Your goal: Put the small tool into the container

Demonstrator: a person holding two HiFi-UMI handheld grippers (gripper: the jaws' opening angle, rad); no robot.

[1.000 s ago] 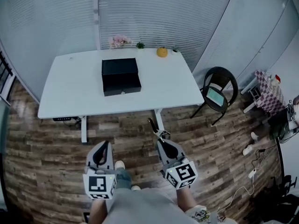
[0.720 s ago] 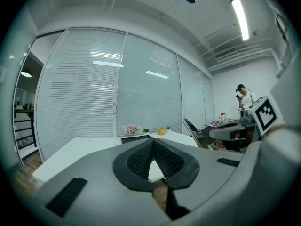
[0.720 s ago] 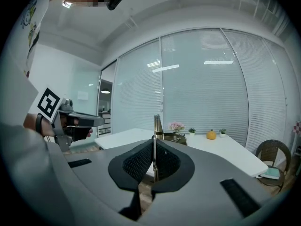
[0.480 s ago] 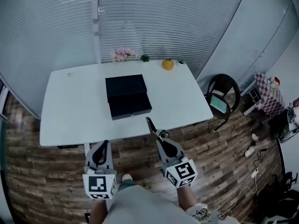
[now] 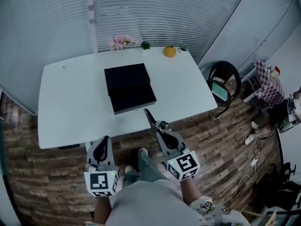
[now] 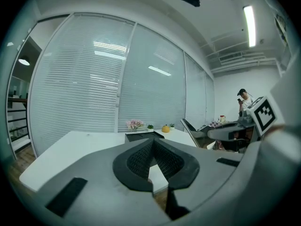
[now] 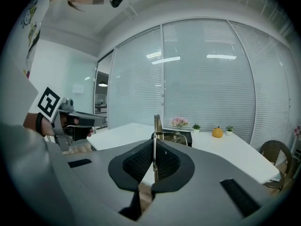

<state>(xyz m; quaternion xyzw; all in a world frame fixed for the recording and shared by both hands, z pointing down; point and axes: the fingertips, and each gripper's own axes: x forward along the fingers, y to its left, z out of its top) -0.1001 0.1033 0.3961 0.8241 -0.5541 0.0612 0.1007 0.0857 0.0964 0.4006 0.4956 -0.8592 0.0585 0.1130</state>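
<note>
A black box-shaped container (image 5: 129,87) lies on the white table (image 5: 66,107), toward its back middle; it also shows in the left gripper view as the container (image 6: 141,135). My right gripper (image 5: 160,129) is shut on a small thin metal tool (image 5: 150,118), whose tip reaches over the table's front edge, short of the box. In the right gripper view the tool (image 7: 156,126) stands upright out of the right gripper (image 7: 154,150), with the container (image 7: 186,136) behind it. My left gripper (image 5: 103,144) is shut and empty below the table's front edge; in its own view the left gripper (image 6: 151,146) has its pads meeting at the tips.
At the table's back edge stand pink flowers (image 5: 121,42), small plants (image 5: 145,44) and an orange object (image 5: 169,51). A dark chair (image 5: 224,91) stands right of the table, with a checkered-cloth stand (image 5: 266,82) beyond. Blinds cover the wall behind. A person (image 6: 242,100) stands far right.
The table has come nearer as both grippers moved toward it. The tool's tip, over the floor before, now reaches the table's front edge. Both grippers stay shut.
</note>
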